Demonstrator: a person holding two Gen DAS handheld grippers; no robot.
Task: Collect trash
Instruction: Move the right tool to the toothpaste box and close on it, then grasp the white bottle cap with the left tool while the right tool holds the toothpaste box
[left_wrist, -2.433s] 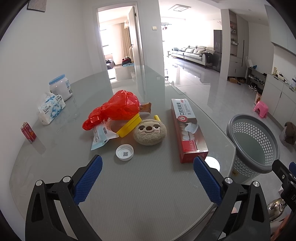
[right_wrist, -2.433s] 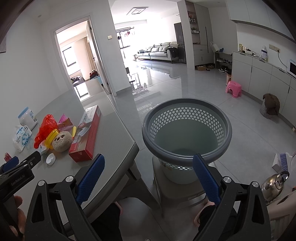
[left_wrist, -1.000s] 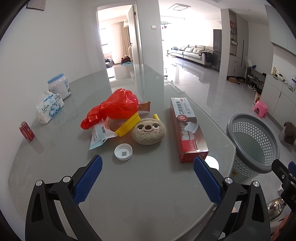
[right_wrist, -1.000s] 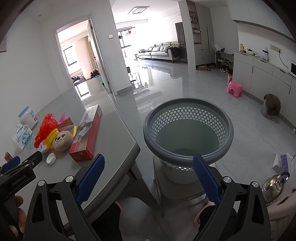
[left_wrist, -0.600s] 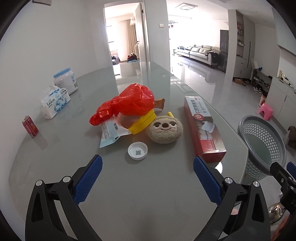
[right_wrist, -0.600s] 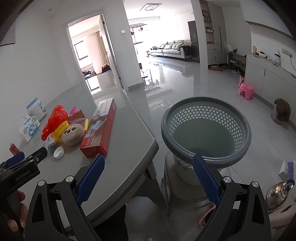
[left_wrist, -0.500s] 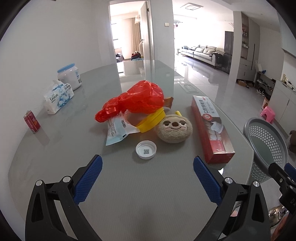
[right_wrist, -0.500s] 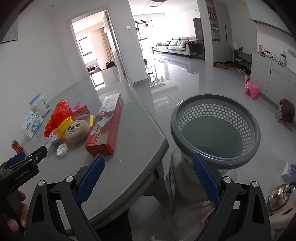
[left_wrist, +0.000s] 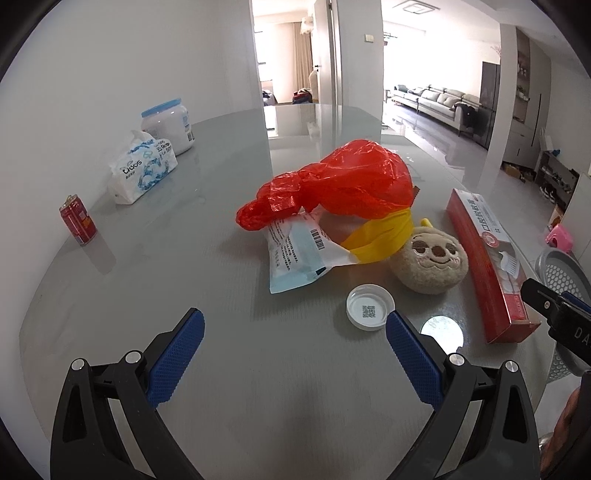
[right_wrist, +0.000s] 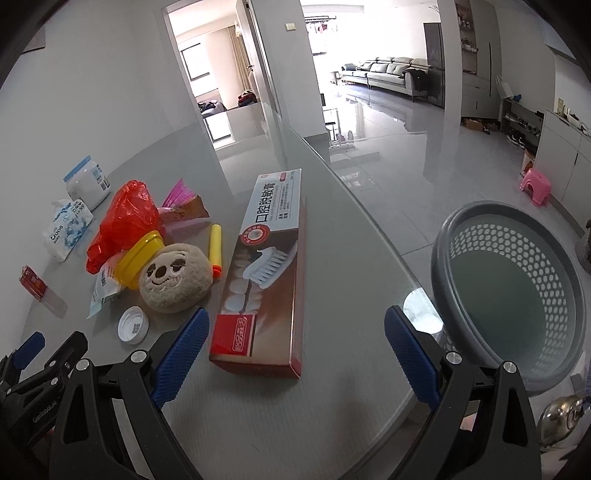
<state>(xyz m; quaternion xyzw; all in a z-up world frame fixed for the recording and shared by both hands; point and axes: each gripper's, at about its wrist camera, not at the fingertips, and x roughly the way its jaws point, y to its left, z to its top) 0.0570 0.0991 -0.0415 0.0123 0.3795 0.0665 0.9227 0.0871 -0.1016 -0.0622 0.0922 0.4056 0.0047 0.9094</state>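
We are only starting: the basket beside the table looks empty, and the red bag, wrapper and cap are lying uncollected. Left claw and right claw are both gaping, gripping nothing.

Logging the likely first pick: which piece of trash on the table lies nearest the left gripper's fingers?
The white bottle cap, lying open side up just ahead of the left gripper; the blue-and-white wrapper and red plastic bag lie farther back.
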